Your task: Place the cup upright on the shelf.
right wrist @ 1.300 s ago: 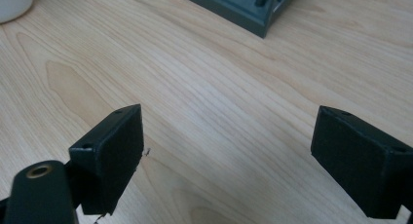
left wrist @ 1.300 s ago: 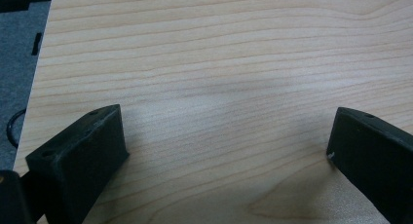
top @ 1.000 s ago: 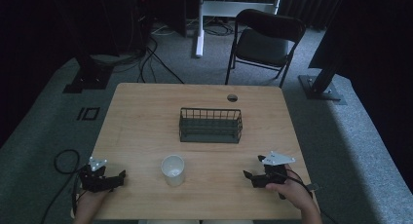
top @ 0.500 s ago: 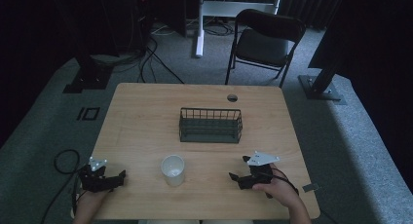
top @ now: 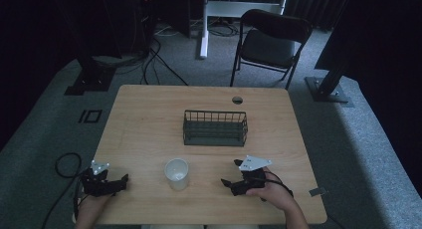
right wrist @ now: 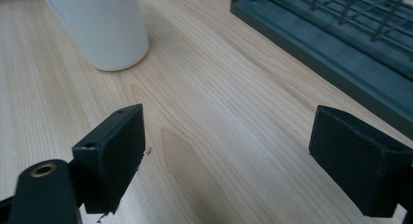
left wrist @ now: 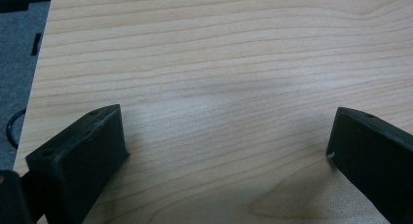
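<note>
A white cup (top: pixel 177 173) stands upright near the front middle of the wooden table (top: pixel 149 119). Behind it sits a dark wire basket (top: pixel 215 128), nothing visible inside. My right gripper (top: pixel 230 183) lies low over the table to the right of the cup, open, pointing left towards it. In the right gripper view the cup (right wrist: pixel 100 27) is ahead at the upper left and the basket (right wrist: pixel 336 44) at the upper right, with bare wood between the jaws. My left gripper (top: pixel 122 181) rests open at the front left corner, jaws wide over bare wood (left wrist: pixel 224 112).
A round cable hole (top: pixel 237 99) is in the table's far edge. A black folding chair (top: pixel 268 42) stands beyond the table. Cables (top: pixel 64 164) trail on the grey floor at the left. A black stand base (top: pixel 328 87) sits at the right.
My right gripper has moved left along the front of the table, closer to the cup. The left gripper, cup and basket have stayed put.
</note>
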`<state>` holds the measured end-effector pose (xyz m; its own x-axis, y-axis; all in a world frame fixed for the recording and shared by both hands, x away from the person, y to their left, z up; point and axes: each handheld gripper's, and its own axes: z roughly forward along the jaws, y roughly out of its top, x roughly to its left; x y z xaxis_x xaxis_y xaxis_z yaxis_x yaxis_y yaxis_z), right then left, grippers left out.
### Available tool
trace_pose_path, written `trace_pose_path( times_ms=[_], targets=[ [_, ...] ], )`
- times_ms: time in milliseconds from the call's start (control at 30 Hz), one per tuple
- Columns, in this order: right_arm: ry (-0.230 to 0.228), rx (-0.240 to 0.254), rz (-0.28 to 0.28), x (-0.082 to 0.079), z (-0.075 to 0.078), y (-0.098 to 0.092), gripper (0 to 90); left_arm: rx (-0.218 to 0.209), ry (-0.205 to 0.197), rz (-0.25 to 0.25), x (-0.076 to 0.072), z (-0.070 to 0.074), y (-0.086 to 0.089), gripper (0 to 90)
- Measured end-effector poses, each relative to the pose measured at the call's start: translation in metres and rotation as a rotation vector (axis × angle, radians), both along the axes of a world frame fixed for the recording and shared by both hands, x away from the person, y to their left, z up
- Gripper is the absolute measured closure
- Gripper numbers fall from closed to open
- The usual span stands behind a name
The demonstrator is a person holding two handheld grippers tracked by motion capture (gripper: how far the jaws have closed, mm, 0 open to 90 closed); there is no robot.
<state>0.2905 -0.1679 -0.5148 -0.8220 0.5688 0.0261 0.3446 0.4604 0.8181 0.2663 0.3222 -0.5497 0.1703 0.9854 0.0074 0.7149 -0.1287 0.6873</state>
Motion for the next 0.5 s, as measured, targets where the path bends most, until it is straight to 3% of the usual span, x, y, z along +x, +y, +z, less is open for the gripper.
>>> trace_pose_path(
  times_ms=[500],
  targets=[
    [-0.017,0.026,0.073,-0.001,0.007,0.029,13.1,0.000,0.000,0.000,0.000,0.000,0.000,0.9]
  ],
)
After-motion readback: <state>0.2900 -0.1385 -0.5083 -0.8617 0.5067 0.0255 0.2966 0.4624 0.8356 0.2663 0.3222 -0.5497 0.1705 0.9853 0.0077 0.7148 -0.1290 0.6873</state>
